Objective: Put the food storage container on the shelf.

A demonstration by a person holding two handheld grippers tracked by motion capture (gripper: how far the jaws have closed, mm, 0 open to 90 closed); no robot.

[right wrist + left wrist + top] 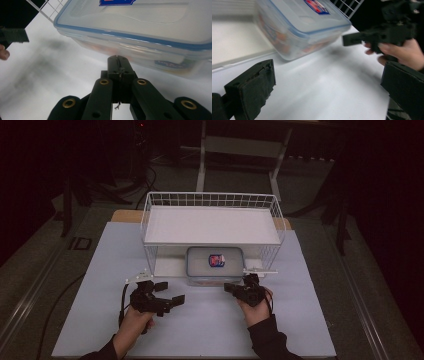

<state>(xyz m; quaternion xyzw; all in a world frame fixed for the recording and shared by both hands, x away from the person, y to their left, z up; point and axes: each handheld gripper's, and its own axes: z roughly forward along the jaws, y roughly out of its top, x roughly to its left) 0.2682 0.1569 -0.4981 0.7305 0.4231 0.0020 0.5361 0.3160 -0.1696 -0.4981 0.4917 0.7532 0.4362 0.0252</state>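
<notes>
Two grippers sit on our side of the desk (200, 330), both facing a lidded plastic box (215, 265) that rests on the lower level of a white wire shelf rack (212, 222), its front edge at the rack's open front.

Key relation: the box lies straight ahead of the right gripper (235, 289) and just beyond it; in the right gripper view the tip is close under the box's near long wall (140, 52), not clearly touching. The left gripper (169, 294) is off to the left of the box and farther from it, pointing across toward the right hand (402, 51). We judge the right the nearer by a clear margin.

Box's long axis runs left to right across the desk, parallel to the rack front.

Gripper states: right is clenched, jaws pressed together on nothing. Left is released, jaws spread wide, nothing between them.

Look of the box: clear, rounded corners, blue seal line under a translucent lid (312, 15), red-and-blue label (216, 260) on top. Orange-red contents show dimly through the wall; we cannot tell what they are.
</notes>
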